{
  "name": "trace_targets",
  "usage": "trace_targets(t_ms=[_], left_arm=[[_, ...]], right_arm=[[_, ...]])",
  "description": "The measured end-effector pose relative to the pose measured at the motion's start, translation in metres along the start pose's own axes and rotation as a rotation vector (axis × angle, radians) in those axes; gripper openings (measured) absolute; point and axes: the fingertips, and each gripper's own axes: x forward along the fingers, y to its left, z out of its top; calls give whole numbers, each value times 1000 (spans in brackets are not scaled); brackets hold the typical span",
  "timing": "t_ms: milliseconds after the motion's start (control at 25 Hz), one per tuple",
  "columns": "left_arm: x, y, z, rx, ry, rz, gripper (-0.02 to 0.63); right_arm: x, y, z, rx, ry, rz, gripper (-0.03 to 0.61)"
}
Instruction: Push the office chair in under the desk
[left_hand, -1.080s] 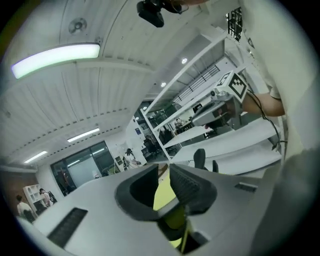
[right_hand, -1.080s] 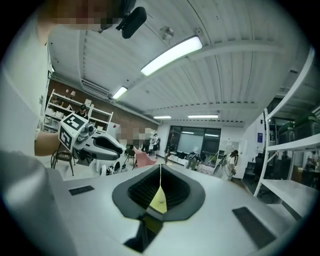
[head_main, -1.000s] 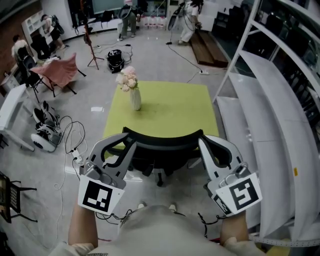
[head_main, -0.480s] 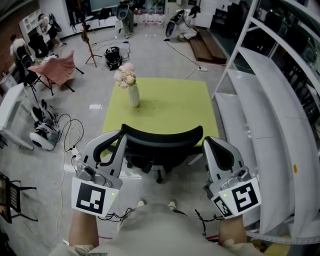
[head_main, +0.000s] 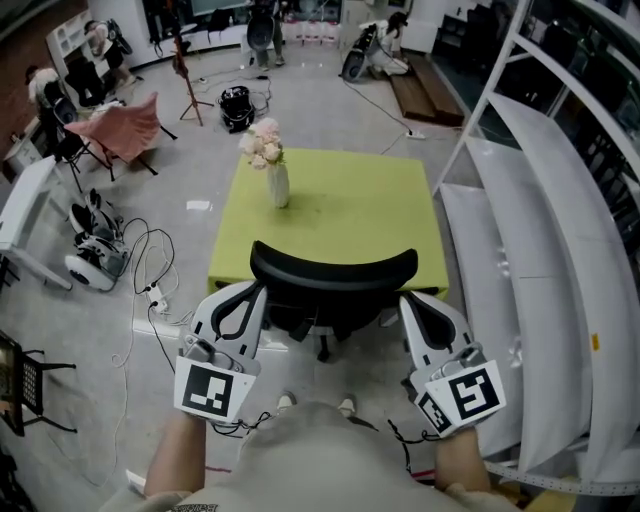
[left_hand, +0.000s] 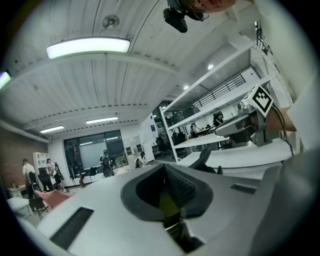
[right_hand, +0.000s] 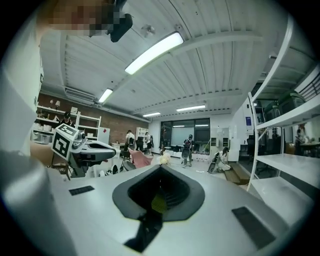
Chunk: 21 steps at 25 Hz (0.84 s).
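Observation:
The black office chair (head_main: 333, 272) stands at the near edge of the yellow-green desk (head_main: 345, 215), its curved backrest toward me. My left gripper (head_main: 254, 293) is just left of the backrest's left end, jaws shut with nothing between them. At the backrest's right end my right gripper (head_main: 407, 302) is also shut and empty. Whether either gripper touches the chair I cannot tell. In the left gripper view the shut jaws (left_hand: 167, 202) fill the lower picture, with the right gripper (left_hand: 245, 125) off to the side. The right gripper view shows its own shut jaws (right_hand: 157, 202) and the left gripper (right_hand: 80, 147).
A white vase of pink flowers (head_main: 277, 185) stands on the desk's far left. Tall white shelving (head_main: 545, 210) runs along the right. Cables and gear (head_main: 95, 265) lie on the floor at left, beside a pink folding chair (head_main: 125, 130). People stand at the room's far end.
Both grippers have come down from beside the top of the backrest to lower at its two ends. The left gripper has rolled a little.

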Motion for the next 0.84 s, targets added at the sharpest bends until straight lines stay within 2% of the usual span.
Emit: trace_targets(t_ms=[200, 840], left_arm=[[-4, 5, -14, -71, 20, 56, 8], [-3, 3, -19, -33, 42, 7, 8]], right_arm=[[6, 2, -18, 8, 42, 4, 6], [17, 6, -21, -15, 53, 10, 6]])
